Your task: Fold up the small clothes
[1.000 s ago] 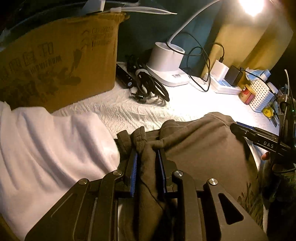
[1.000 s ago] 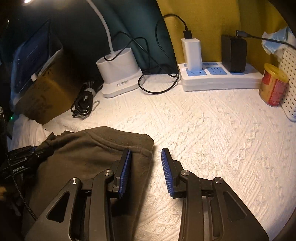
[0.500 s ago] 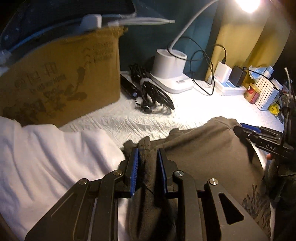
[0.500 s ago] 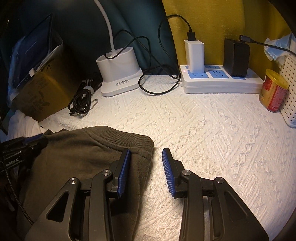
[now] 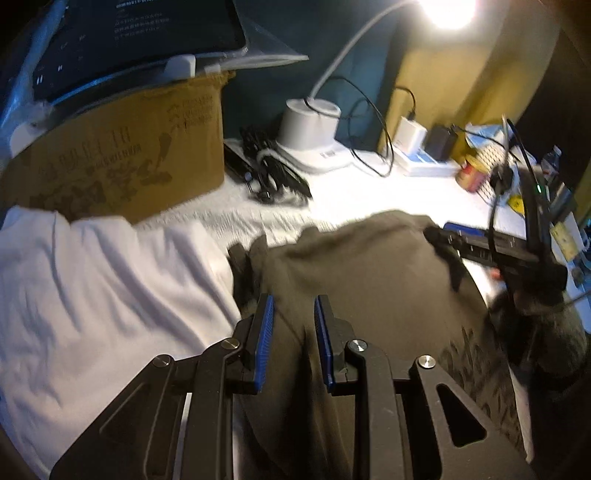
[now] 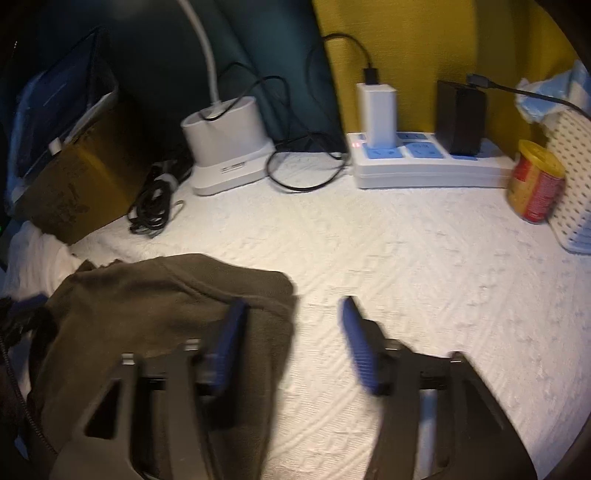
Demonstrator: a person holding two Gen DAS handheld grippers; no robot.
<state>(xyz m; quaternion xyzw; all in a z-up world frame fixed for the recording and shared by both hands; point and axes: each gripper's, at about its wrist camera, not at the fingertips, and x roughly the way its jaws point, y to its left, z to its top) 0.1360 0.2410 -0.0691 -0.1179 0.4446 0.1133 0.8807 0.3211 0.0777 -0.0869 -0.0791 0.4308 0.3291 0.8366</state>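
Observation:
A dark olive-brown garment (image 5: 369,280) lies folded on the white textured cover (image 6: 406,295). My left gripper (image 5: 293,301) is shut on a ridge of its fabric near the left edge, beside a white garment (image 5: 92,295). In the right wrist view the garment's (image 6: 147,295) folded corner lies under my right gripper (image 6: 293,301). Its jaws are opening wide and are motion-blurred. One finger hangs over the brown cloth and the other over the bare cover, and neither pad presses on anything. The right gripper (image 5: 439,230) also shows at the garment's far right edge.
A cardboard box (image 5: 110,158) with a tablet (image 5: 129,33) on top stands at the back left. Behind the garment are a coiled black cable (image 5: 273,177), a lamp base (image 6: 225,140), a power strip (image 6: 424,166), a red-and-yellow can (image 6: 535,181) and a white perforated basket (image 6: 572,184).
My left gripper has drawn back and upward with the brown fabric still between its pads. The right gripper's jaws have spread much wider over the garment's corner.

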